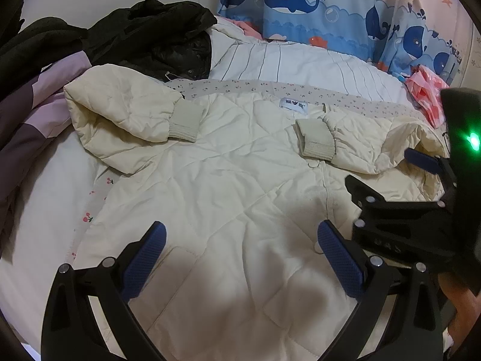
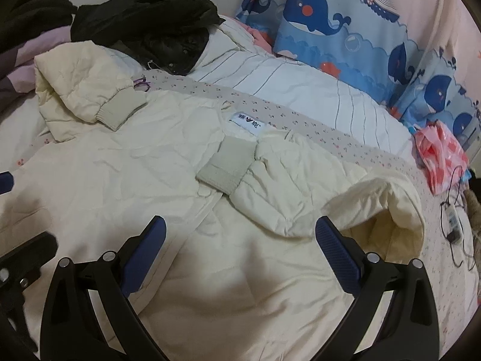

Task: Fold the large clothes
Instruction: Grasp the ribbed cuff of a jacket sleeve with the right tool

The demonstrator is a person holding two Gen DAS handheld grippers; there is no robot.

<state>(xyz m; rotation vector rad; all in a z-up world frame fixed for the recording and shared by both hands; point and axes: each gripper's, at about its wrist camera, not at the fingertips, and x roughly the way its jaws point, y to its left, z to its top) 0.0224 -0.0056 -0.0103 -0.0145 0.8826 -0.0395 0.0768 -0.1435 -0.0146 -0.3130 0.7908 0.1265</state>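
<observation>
A cream quilted jacket [image 1: 228, 180] lay flat on the bed [image 1: 45, 210], collar and label at 12 o'clock, hem toward the person. It looked puffy, soft and light, and probably a bit slippery, so it would sag and slide rather than hold a crease. Both sleeves were already folded in over the chest: the left sleeve [image 1: 120, 120] from 10 o'clock, the right sleeve [image 2: 315, 192] from 2 o'clock, knit cuffs pointing inward. Best hold, as a judgement: pinch a thick bunch at the hem corners or at the bulky folded shoulder, not a single thin layer.

The left hand-held gripper [image 1: 242, 258] hovered over the lower front panel, fingers spread, holding nothing. The right hand-held gripper [image 2: 240, 255] was also spread and empty, just short of the right sleeve's rolled edge.

Counts: one cream jacket, two sleeves, two cuffs, one label. At 11 o'clock, a pile of dark clothes [image 1: 156, 33], count unclear. One whale-print curtain [image 2: 345, 24] at 1 o'clock, and one pink plastic bag [image 2: 442, 156] at 3 o'clock.
</observation>
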